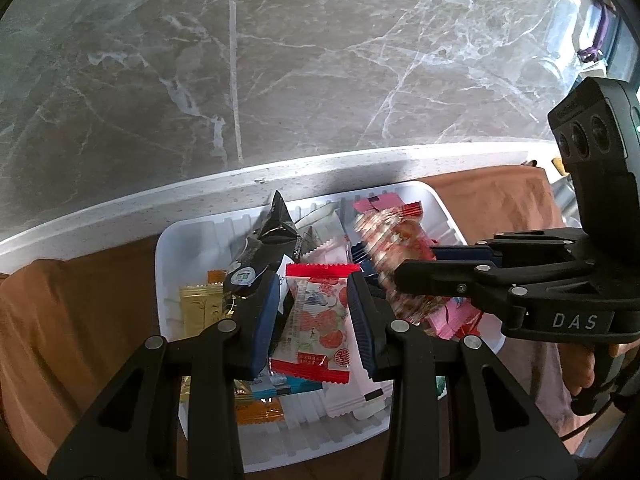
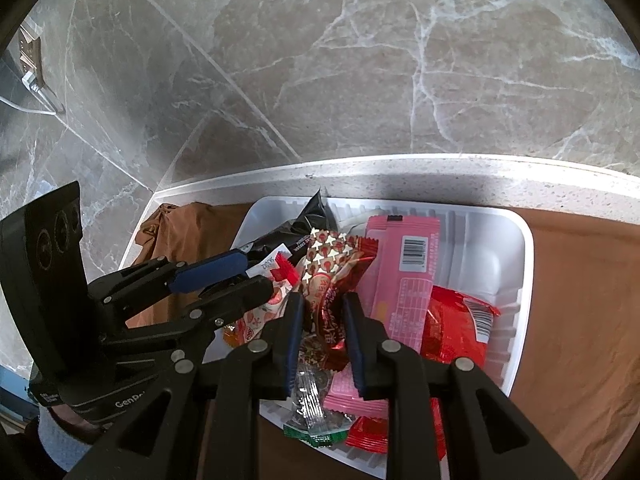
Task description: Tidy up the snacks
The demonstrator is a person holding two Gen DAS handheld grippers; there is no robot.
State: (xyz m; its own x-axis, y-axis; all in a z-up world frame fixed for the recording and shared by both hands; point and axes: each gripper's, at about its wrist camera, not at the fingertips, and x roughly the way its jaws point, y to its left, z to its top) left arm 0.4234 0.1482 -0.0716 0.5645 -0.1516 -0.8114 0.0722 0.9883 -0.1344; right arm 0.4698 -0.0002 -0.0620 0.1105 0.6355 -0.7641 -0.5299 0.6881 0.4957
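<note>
Ribbed white tray (image 2: 524,264) holds crinkly foil snack packets (image 2: 404,264).

One white tray (image 1: 168,264), one brown cloth (image 1: 80,312), two claws (image 1: 314,320) (image 2: 322,340).

Motion-blurred red snack packet (image 1: 404,256) in right tongs (image 1: 416,270)

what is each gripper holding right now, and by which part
The right gripper pinches a red-and-gold snack packet near its lower end. The left gripper is open over the white tray, holding nothing.
</note>
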